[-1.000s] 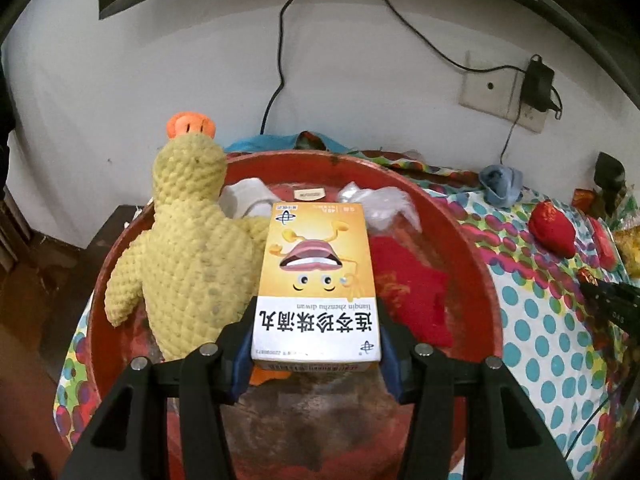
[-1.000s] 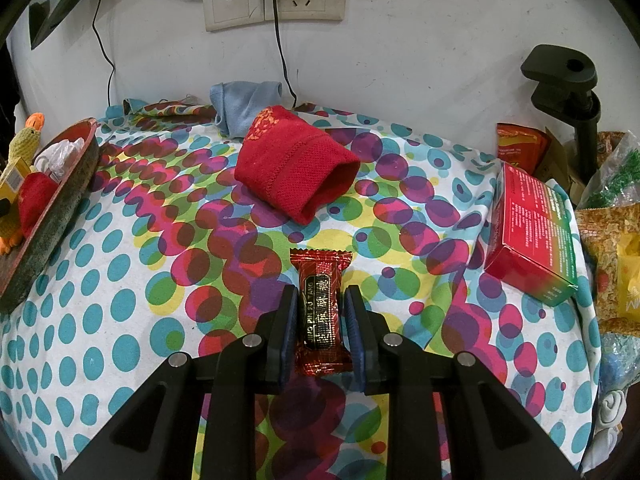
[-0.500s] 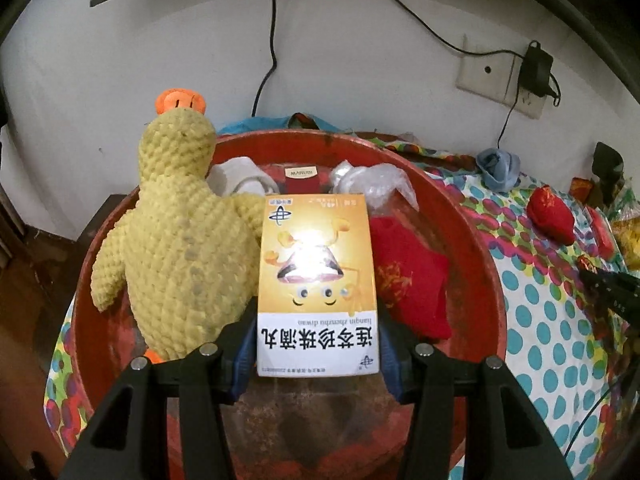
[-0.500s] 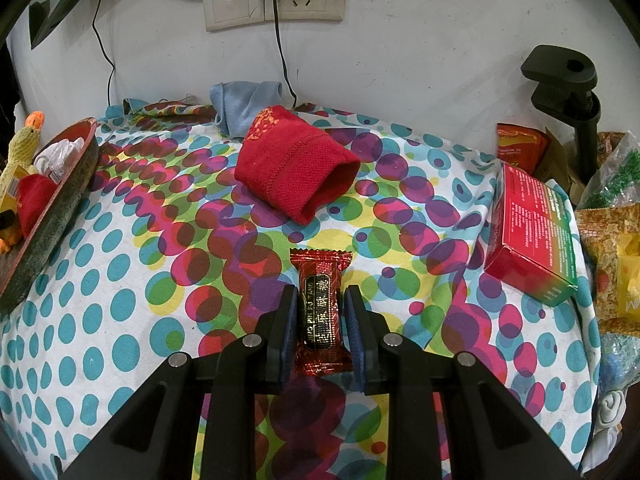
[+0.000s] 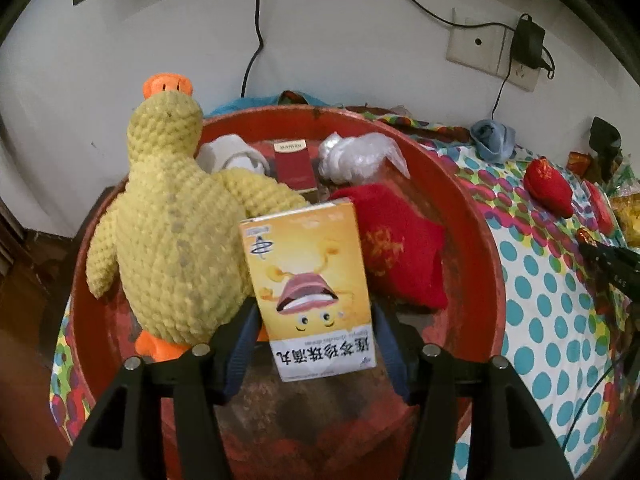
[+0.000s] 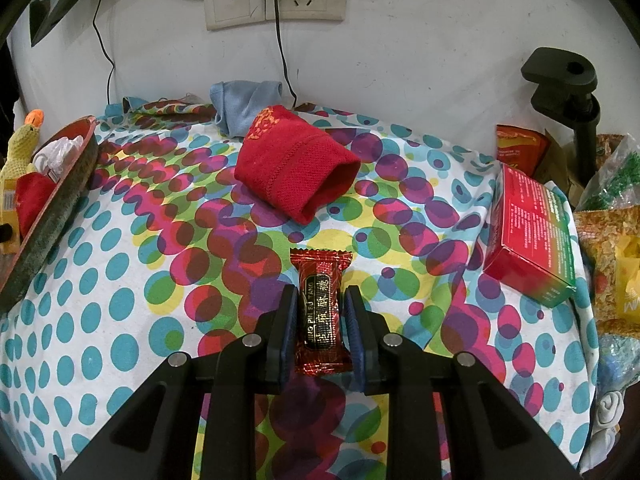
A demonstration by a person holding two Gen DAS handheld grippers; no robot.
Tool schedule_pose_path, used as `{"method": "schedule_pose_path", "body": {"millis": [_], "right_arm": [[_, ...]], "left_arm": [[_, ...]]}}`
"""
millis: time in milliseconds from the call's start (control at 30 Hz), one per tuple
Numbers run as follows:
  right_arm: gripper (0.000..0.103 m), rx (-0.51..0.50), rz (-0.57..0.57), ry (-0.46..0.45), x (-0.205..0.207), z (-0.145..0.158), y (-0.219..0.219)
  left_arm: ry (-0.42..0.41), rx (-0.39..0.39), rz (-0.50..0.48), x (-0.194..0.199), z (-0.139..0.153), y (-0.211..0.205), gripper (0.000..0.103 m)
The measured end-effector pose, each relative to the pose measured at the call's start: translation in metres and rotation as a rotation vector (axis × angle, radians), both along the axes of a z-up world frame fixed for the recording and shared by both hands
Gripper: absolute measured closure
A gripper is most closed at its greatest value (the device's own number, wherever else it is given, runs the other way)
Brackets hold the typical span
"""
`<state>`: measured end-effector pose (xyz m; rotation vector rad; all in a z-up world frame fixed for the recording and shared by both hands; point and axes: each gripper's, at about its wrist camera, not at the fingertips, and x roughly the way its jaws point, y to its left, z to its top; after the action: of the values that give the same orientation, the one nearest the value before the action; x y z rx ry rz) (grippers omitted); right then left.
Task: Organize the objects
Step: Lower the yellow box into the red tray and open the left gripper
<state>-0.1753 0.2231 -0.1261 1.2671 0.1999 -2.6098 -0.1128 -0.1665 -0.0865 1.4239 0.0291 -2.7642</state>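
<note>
My left gripper (image 5: 314,344) holds an orange medicine box (image 5: 310,288) over the red round tray (image 5: 476,220); the jaws look slightly wider than the box, which tilts left. In the tray lie a yellow knitted duck (image 5: 172,236), a red cloth (image 5: 400,252), a dark red pack (image 5: 294,164) and a clear plastic bag (image 5: 360,154). My right gripper (image 6: 321,320) is shut on a red snack packet (image 6: 321,308) resting on the dotted tablecloth (image 6: 120,300).
A rolled red towel (image 6: 296,168) and a blue cloth (image 6: 240,104) lie behind the packet. A red and green box (image 6: 532,232), snack bags (image 6: 612,272) and a black clamp stand (image 6: 576,92) fill the right side. The tray's edge (image 6: 60,192) shows at left.
The left gripper moved forward and lower over the tray. The medicine box tilted and the jaws seem to have loosened on it. The right gripper has not moved.
</note>
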Motion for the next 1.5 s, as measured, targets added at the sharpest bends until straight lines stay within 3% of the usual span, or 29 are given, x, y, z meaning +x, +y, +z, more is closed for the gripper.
{"method": "schedule_pose_path", "body": {"millis": [233,367,467,700,933,1167,1367,1500], "right_arm": [[0.08,0.001,0.0,0.0,0.0,0.0,0.0],[0.08,0.0,0.0,0.0,0.0,0.0,0.0],[0.08,0.001,0.001,0.0,0.0,0.0,0.001],[0.08,-0.001,0.001,0.0,0.0,0.0,0.001],[0.081,0.015,0.002,0.004,0.0,0.0,-0.001],[0.081,0.046,0.0,0.012,0.001,0.0,-0.005],[0.081,0.048,-0.006,0.013,0.001,0.001,-0.005],[0.081,0.05,-0.065,0.007,0.001,0.001,-0.008]], "left_arm": [[0.029,0.047,-0.002,0.006,0.007,-0.006,0.044],[0.057,0.023,-0.026,0.015,0.009,-0.001,0.044],[0.103,-0.004,-0.006,0.032,0.014,0.001,0.044],[0.136,0.043,-0.005,0.075,0.022,-0.011,0.044],[0.242,-0.037,-0.021,0.121,0.04,-0.016,0.04],[0.265,-0.102,0.01,0.138,0.041,-0.028,0.038],[0.283,-0.083,0.031,0.144,0.045,-0.044,0.038],[0.247,-0.007,0.049,0.14,0.04,-0.056,0.038]]}}
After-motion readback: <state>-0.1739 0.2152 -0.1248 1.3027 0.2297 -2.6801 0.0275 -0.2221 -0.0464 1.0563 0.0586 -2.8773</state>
